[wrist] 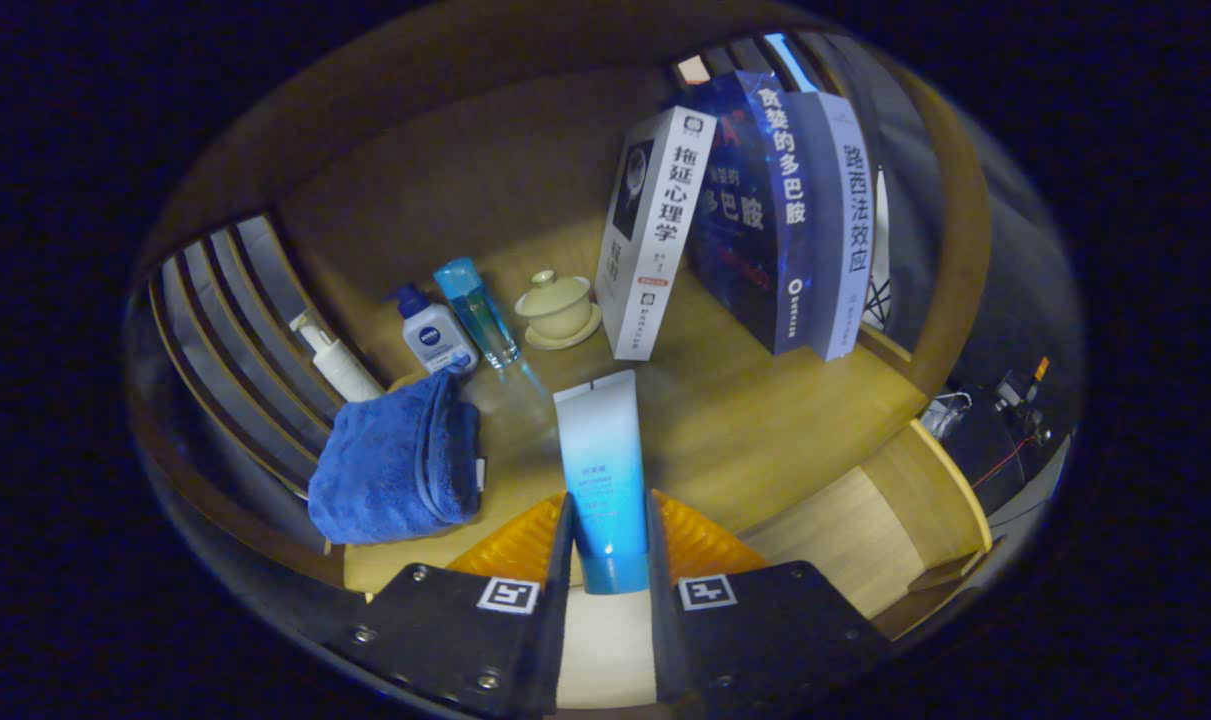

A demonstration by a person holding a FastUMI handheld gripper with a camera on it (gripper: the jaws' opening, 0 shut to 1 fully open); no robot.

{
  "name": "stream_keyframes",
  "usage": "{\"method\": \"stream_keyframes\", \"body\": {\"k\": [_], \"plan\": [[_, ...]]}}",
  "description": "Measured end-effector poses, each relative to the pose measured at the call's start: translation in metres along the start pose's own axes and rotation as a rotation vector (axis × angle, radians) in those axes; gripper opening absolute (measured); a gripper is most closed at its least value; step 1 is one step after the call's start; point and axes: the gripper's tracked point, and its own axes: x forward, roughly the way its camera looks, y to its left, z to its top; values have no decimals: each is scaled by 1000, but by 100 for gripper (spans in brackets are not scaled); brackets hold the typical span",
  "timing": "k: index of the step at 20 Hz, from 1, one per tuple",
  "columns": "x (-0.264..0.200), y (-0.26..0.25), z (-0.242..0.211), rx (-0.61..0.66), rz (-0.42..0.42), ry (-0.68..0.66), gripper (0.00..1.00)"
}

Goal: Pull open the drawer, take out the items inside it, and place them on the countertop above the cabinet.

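Clamping blue tube [602, 470] between gripper [610, 545] fingers, above tabletop [755, 420] | light, soft, slick plastic | squeeze gently near its lower end.

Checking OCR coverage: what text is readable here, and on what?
"拖延心理学": spine of the white upright book.
"贪婪的多巴胺": spine of the dark blue book.
"路西法效应": spine of the pale grey book.
Blue-and-white plastic tube, clamped between the jaws of the gripper: print too small to read.
White bottle with a blue pump: small print blurred.
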Motion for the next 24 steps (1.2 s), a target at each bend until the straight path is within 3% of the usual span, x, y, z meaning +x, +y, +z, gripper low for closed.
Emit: {"method": "stream_keyframes", "body": {"k": [5,15,19,24], "plan": [[26,2,-10,-14,25,60,36],[43,7,-3,-14,81,35,40],[24,13,13,-14,111,-46,55],[-39,14,46,-18,143,-266,54]]}}
